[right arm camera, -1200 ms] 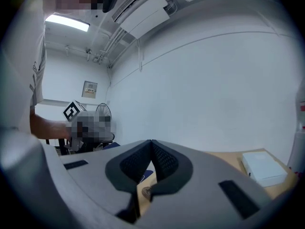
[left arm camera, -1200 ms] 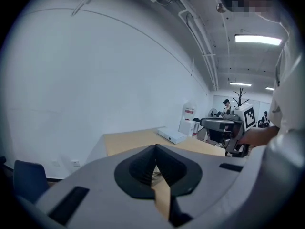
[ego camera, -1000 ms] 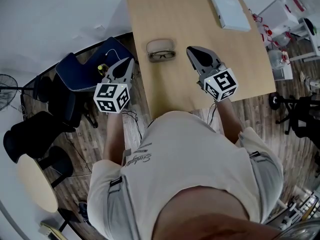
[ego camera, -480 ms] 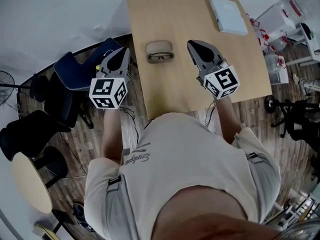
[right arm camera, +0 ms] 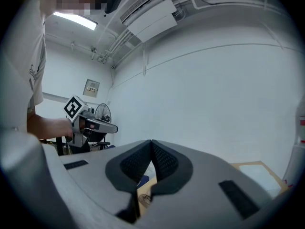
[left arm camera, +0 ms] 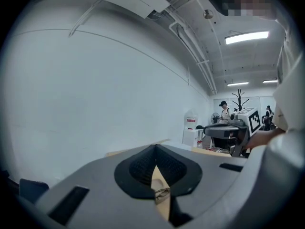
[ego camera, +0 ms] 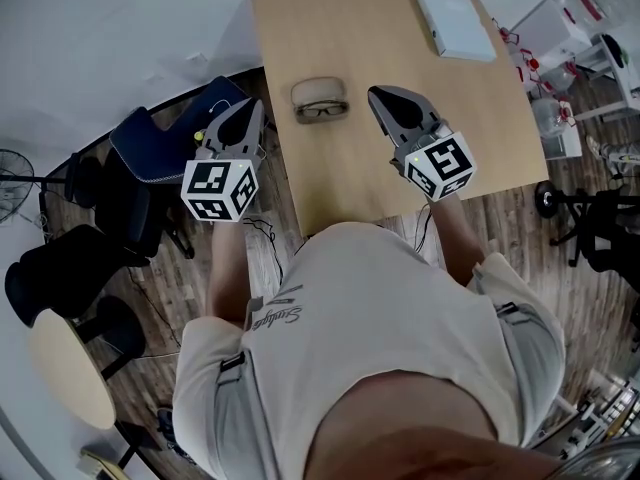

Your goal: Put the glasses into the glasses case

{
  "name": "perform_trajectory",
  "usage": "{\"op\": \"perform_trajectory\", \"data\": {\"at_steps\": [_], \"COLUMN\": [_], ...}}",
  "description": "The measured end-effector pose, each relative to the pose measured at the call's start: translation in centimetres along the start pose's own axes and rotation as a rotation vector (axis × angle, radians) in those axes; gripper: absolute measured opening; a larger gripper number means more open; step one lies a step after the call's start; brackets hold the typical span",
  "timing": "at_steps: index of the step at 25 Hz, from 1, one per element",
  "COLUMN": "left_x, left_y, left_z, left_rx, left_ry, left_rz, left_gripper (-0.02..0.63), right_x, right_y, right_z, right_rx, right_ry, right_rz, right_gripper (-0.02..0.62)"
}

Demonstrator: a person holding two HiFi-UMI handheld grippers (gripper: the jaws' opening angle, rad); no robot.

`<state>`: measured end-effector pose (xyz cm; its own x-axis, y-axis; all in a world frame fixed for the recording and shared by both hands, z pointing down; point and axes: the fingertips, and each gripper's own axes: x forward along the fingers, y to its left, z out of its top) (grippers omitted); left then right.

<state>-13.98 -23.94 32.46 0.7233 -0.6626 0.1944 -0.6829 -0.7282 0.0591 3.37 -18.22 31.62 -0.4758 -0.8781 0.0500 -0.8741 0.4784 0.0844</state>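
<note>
My right gripper point(ego camera: 380, 96) is sitting a tiny bit closer to the glasses point(ego camera: 322, 110) than a moment ago. Its jaws are pressing together and holding nothing. My left gripper point(ego camera: 250, 110) is hanging just left of the table point(ego camera: 400, 58). Its jaws are pressing together too, with nothing in them. The glasses are lying on the table in the upper middle of the head view, just below the glasses case point(ego camera: 319, 91), between my two grippers.

Beige printed T-shirt point(ego camera: 380, 318), grey left tongs point(ego camera: 257, 105), grey right tongs point(ego camera: 373, 93)
</note>
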Motion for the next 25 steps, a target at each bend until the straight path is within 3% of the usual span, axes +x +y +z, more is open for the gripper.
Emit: {"op": "perform_trajectory", "data": {"at_steps": [25], "left_x": [1.1], "left_y": [-1.0], "left_z": [-0.8], "left_rx": [-0.033], "left_ry": [0.02], "left_rz": [-0.034], "left_gripper": [0.015], "right_x": [-0.2], "right_y": [-0.8], "right_z": [-1.7], "right_rx": [0.025], "right_ry": [0.036], "right_rz": [0.008], "right_gripper": [-0.005]}}
